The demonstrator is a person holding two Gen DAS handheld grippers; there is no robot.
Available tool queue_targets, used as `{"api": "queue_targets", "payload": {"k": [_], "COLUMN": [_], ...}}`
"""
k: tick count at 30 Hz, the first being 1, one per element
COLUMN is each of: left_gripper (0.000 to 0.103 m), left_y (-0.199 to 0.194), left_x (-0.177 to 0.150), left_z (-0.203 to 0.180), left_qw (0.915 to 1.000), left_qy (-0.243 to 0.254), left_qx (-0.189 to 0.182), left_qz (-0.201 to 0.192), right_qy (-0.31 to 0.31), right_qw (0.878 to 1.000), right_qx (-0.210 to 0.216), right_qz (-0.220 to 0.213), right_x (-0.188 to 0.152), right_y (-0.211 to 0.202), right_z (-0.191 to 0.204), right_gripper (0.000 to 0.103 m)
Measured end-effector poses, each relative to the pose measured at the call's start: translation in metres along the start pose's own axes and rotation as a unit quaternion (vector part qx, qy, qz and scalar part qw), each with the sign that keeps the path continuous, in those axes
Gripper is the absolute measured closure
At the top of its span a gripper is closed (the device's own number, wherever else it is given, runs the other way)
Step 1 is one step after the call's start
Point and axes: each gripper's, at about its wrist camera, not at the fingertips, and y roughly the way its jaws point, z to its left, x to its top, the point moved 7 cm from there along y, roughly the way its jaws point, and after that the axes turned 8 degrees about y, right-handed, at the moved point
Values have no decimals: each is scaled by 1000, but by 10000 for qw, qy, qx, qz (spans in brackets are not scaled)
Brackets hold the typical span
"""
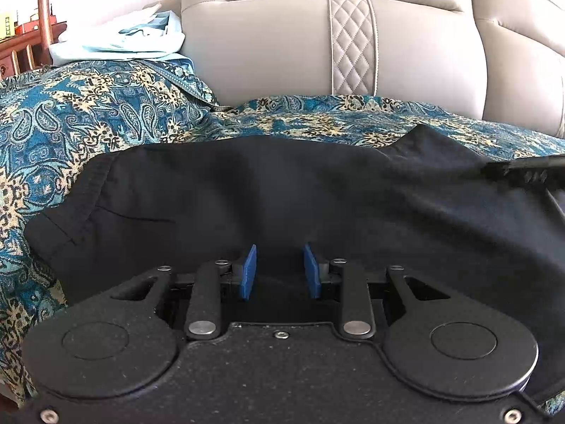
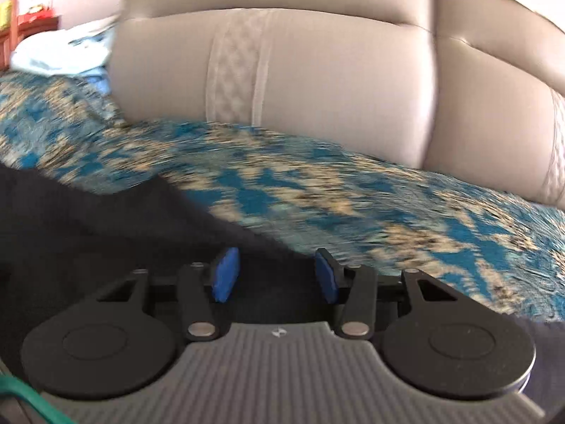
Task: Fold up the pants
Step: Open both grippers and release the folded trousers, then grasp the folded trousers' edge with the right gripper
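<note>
Black pants (image 1: 282,183) lie spread across a blue paisley bedspread (image 1: 88,113), the elastic waistband at the left. My left gripper (image 1: 279,247) sits low on the near part of the pants. Its blue pads stand close together with a fold of black cloth pinched between them. In the blurred right wrist view, the pants (image 2: 106,226) fill the lower left and their edge runs diagonally under my right gripper (image 2: 276,251). Its pads stand wide apart over that edge and press on nothing. A blurred dark shape (image 1: 522,169), probably the right gripper, reaches in at the right edge of the left wrist view.
A padded beige headboard (image 1: 265,46) rises behind the bed, also in the right wrist view (image 2: 317,70). Crumpled light blue cloth (image 1: 116,46) lies at the back left. Wooden furniture (image 1: 21,46) stands beyond it. Bedspread (image 2: 388,205) stretches right of the pants.
</note>
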Motion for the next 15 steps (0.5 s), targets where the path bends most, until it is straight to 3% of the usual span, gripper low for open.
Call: {"api": "queue_targets", "payload": {"k": [2, 4, 8, 15], "left_gripper": [73, 73, 71, 71], "left_y": [0, 0, -4, -17], "left_x": [0, 1, 6, 22], "left_z": [0, -1, -3, -38], "left_qw": [10000, 10000, 10000, 9985], "left_qy": [29, 28, -18, 60], "left_qx": [32, 63, 2, -501], "left_qz": [15, 57, 92, -220], "right_qy": [316, 836, 1554, 2252], "right_qw": [9995, 9964, 9858, 9709], "right_qx": [-78, 107, 369, -139], "right_qz": [28, -47, -515, -806], "right_x": [6, 11, 24, 2], "right_y": [3, -4, -43, -113], "right_z": [-25, -50, -95, -190], "right_gripper": [38, 38, 31, 31]}}
